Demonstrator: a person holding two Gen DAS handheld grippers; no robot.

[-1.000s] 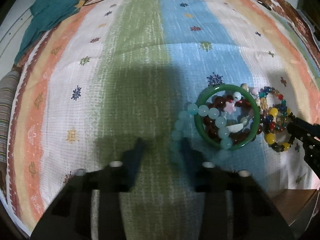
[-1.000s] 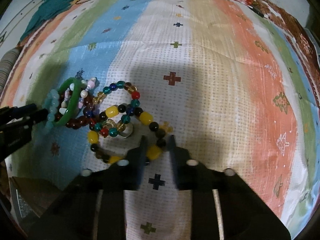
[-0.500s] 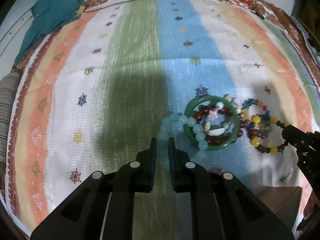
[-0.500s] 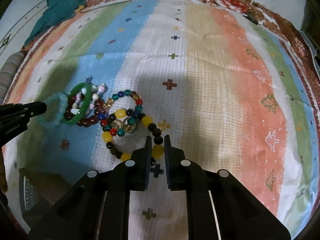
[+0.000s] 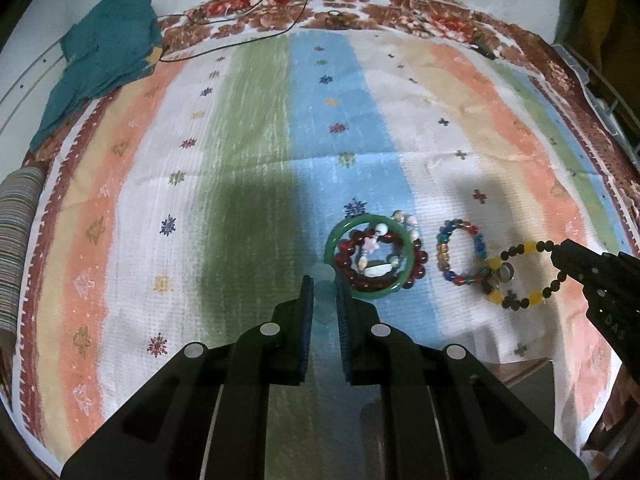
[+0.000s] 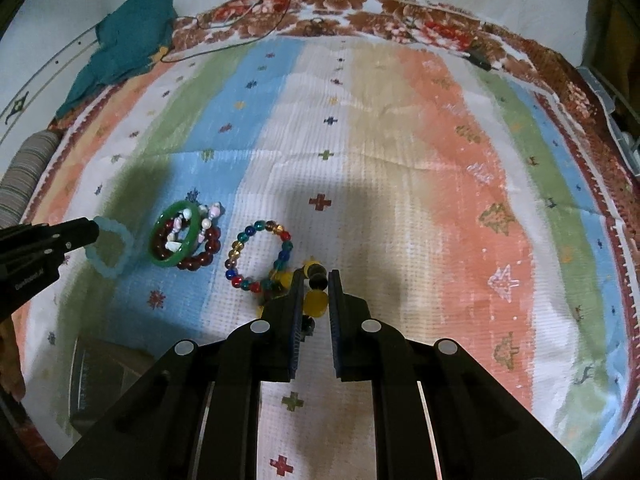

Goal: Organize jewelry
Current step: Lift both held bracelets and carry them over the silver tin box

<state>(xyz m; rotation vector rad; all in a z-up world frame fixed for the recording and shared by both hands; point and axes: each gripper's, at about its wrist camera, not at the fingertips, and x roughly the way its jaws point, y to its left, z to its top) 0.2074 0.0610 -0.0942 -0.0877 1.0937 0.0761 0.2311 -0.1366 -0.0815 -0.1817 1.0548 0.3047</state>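
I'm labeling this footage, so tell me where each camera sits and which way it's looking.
Left wrist: on the left gripper, looking steeply down at the striped cloth; its fingers pinch the pale aqua bracelet, right gripper at the right edge.
Right wrist: on the right gripper, same downward tilt; fingers pinch the yellow-and-black bracelet, left gripper at the left edge.
Shared: green bangle, multicolour bead bracelet, teal cloth.

Green jade-like bangle (image 5: 368, 258) lies on striped woven cloth (image 5: 248, 128), dark red bead bracelet (image 5: 418, 258) under it. Multicolour glass-bead bracelet (image 5: 460, 250) sits just right of them. Teal crumpled fabric (image 5: 104, 60) at far-left corner.
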